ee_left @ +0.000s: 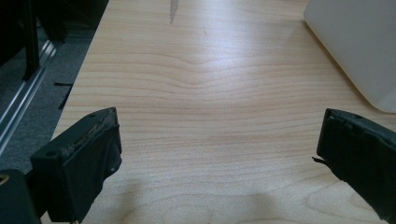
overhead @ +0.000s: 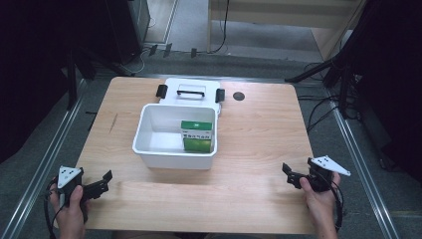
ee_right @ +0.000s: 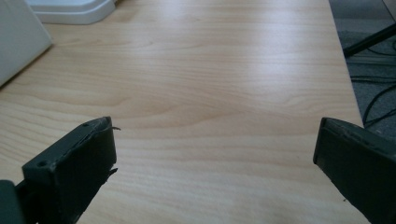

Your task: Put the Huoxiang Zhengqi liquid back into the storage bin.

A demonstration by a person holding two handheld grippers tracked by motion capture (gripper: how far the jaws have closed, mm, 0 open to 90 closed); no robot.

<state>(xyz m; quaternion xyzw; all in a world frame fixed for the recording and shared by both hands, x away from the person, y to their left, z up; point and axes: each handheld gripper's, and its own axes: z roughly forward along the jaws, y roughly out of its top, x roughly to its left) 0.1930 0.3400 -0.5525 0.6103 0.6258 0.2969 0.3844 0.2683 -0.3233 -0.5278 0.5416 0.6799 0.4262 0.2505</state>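
Note:
A white open box (overhead: 149,149) stands mid-table, with two green-and-white cartons (overhead: 197,135) upright inside at its right end. Its white lid (overhead: 191,89), with a black handle and black clips, lies flat just behind it. My left gripper (overhead: 103,180) rests near the table's front left corner, open, with nothing between its jaws. In the left gripper view the jaws (ee_left: 219,154) stand wide over bare wood and the box wall (ee_left: 359,42) shows at upper right. My right gripper (overhead: 291,176) sits at the front right, open and empty. The box corner (ee_right: 18,42) and lid edge (ee_right: 74,11) show upper left.
The wooden table (overhead: 259,134) has a dark round grommet (overhead: 239,96) at the back right. Metal rails (overhead: 45,164) run along both table sides, and cables (overhead: 318,112) lie on the grey floor at right. Dark stands rise at left and right.

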